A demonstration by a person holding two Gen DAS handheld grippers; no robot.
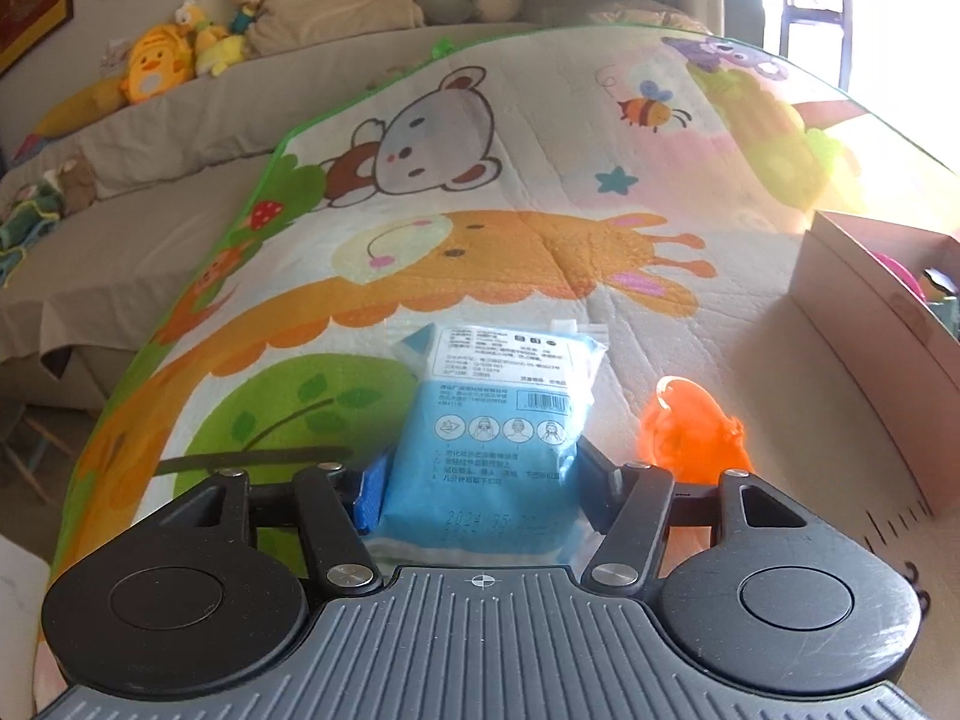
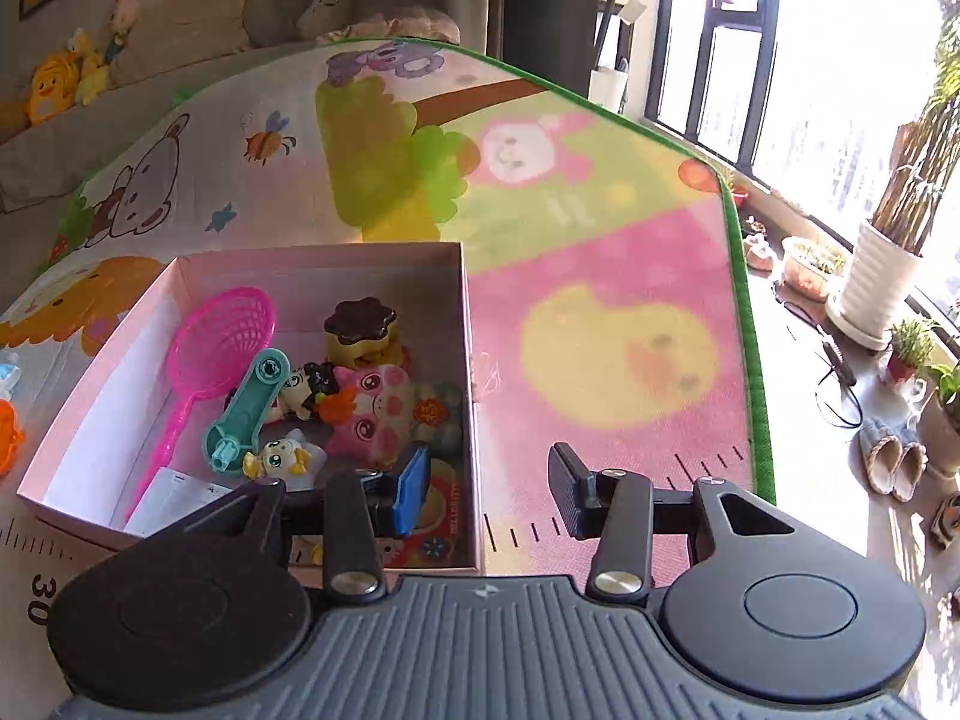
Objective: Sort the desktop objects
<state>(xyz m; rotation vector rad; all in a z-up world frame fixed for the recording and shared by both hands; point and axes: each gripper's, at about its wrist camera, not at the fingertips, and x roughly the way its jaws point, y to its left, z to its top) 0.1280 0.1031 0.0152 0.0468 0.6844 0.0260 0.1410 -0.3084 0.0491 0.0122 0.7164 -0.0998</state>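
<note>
A blue packet of face masks (image 1: 492, 420) lies on the cartoon play mat (image 1: 540, 150), and my left gripper (image 1: 480, 489) is shut on its near end, both pads pressing its sides. An orange plastic toy (image 1: 690, 426) lies just right of the packet. The pink cardboard box (image 2: 469, 360) holds a pink net scoop (image 2: 222, 336), a teal tool (image 2: 246, 408), a pink pig toy (image 2: 372, 414), a brown flower-lidded pot (image 2: 360, 321) and small figures. My right gripper (image 2: 489, 495) stands open and empty above the box's right wall near its front corner.
The box's side wall (image 1: 870, 360) rises at the right of the left wrist view. Plush toys (image 1: 156, 60) and pillows line the sofa behind the mat. Right of the mat's green edge (image 2: 744, 300) are plant pots (image 2: 876, 282), slippers (image 2: 894, 462) and a cable.
</note>
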